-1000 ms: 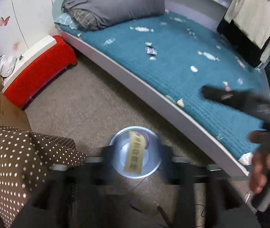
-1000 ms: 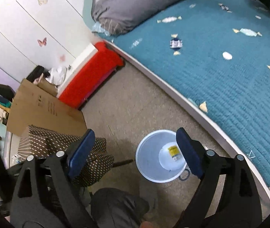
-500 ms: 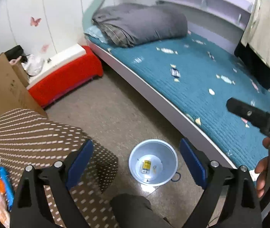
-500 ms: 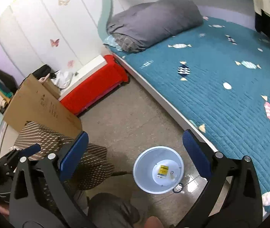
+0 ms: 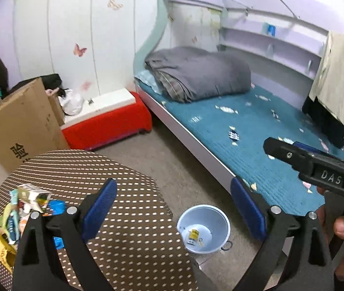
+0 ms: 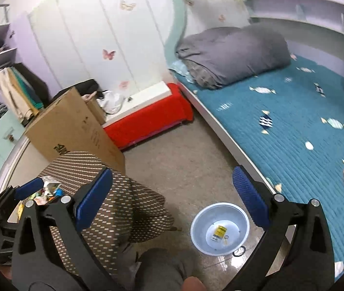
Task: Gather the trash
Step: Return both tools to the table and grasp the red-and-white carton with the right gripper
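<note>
Glossy metal basin (image 6: 220,228), cardboard box (image 6: 75,131)

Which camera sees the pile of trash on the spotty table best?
The left wrist view. The trash pile lies close and mostly uncovered on the polka-dot table, so separate wrappers and cartons show. In the right wrist view the same pile is small and far off, half hidden behind gripper parts.

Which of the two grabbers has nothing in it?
Both. The left gripper and right gripper are wide open and empty; the yellow wrapper already lies in the bin on the floor.
</note>
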A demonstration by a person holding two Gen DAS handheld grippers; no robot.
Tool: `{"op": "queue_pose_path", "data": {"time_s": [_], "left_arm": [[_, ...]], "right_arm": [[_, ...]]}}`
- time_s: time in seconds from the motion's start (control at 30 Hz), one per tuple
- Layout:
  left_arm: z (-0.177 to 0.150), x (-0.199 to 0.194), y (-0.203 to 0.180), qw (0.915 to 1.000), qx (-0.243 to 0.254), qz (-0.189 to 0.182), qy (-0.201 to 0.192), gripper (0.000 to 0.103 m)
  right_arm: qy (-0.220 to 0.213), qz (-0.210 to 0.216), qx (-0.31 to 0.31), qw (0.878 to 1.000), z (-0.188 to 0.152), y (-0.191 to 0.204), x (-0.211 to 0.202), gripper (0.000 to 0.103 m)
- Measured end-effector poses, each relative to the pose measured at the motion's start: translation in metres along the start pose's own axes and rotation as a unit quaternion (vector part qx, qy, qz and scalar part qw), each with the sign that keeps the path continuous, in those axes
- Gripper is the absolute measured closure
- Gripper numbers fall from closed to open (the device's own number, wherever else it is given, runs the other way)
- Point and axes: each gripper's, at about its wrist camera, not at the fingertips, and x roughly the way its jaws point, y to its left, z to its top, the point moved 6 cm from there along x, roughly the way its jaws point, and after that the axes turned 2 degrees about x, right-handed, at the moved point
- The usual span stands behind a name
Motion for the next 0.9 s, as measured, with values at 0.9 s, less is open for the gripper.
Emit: {"op": "queue_pose_path", "data": {"time_s": [0.9], "left_arm": [[-0.102, -0.164, 0.208, 0.9658, -0.169, 0.184, -0.069, 0.01]], "right_arm": [[0.088, 0.213, -0.263, 0.937, -0.093, 0.274, 0.005, 0.006]]}}
